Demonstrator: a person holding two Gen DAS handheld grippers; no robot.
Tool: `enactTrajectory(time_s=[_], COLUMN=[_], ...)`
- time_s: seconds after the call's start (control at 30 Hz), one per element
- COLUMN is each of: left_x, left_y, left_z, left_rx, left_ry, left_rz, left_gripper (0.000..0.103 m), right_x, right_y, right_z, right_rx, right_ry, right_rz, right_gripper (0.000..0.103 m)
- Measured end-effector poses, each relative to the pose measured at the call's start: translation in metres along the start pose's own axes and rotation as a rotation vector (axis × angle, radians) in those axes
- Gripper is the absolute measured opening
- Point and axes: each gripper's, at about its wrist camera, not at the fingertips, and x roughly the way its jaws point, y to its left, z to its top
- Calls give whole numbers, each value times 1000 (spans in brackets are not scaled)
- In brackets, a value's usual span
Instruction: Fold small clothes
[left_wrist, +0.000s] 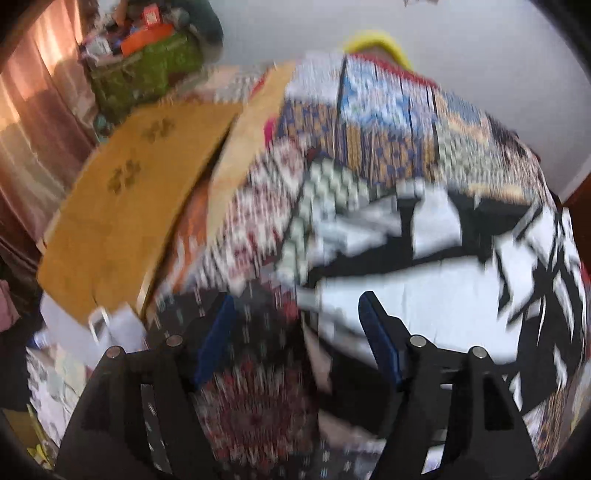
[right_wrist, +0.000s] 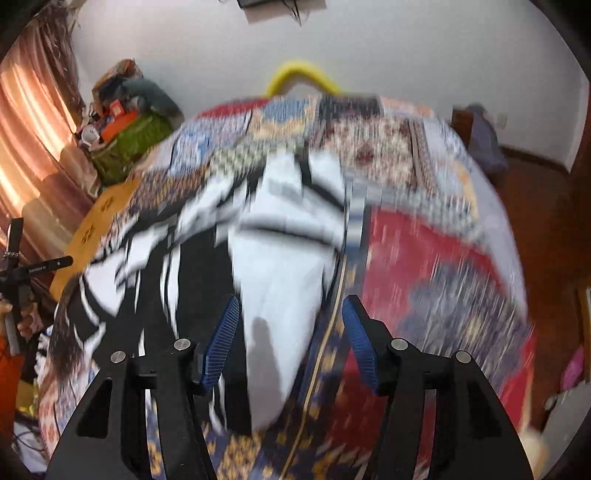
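Plain white wall (right_wrist: 406, 55), backlit pinkish-orange curtains (right_wrist: 26, 155) at left, reddish-brown wooden floor (right_wrist: 546, 206), bed under a multicoloured patchwork cover (right_wrist: 424, 258), cluttered green bag (left_wrist: 147, 74) beyond

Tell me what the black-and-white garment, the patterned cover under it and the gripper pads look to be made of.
Black-and-white garment: soft matte fabric, probably cotton knit; it drapes and creases.
Patterned cover: woven or printed textile, matte; it lies flat over a bed or table, though blur hides the weave.
Gripper pads: blue ribbed rubber or plastic, judging by the fine grooves; they sit on black, apparently rigid plastic fingers.
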Motion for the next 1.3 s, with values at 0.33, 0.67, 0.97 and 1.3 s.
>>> enactTrajectory(time_s=[0.33,0.67,0.97,1.3], left_x=[23,-8,-38,-30], left_y=[-12,-26,-38,-48], left_z=[-52,-64,-98,-138], left_rx=[-46,-18,32,181], left_ry=[111,81,61,52], left_rz=[-110,-213,-254,-35], left_gripper=[56,3,3,6], right_x=[17,-4,-36,-45], right_y=[17,21,8,-1], right_z=[-33,-44,-74,-102], right_rx=[59,54,10,-17], right_ry=[38,2,2,14], right_rz=[102,121,48,-67], right_gripper=[49,9,9,19])
